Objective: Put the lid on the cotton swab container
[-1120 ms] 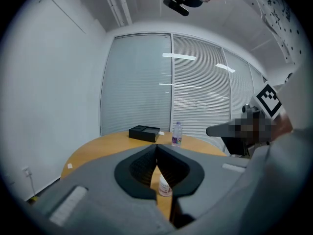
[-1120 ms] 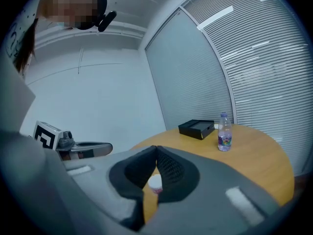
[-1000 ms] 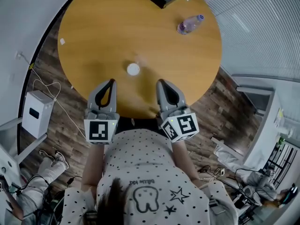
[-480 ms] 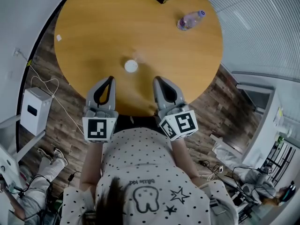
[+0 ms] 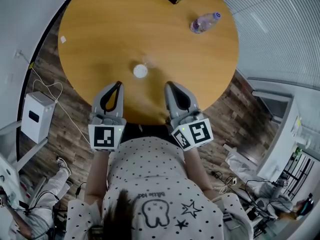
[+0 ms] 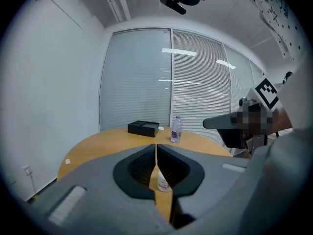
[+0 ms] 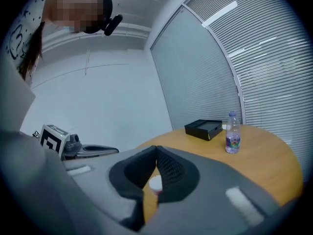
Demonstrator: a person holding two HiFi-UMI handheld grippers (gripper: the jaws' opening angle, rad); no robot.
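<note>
Left gripper [image 5: 118,84] and right gripper [image 5: 168,84], lower middle, both have jaws pressed together on nothing. The swab container [image 5: 140,71] sits just above, between them.

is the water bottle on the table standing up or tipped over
Upright. In both gripper views the water bottle stands on its base on the table, with its cap at the top.

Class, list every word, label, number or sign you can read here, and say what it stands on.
Nothing can be quoted with confidence.
Shirt: a short printed line above a tooth drawing, too blurred to read.
Water bottle label: too small.
Cotton swab container label: blurred.
Marker cubes: coded squares, no words.
</note>
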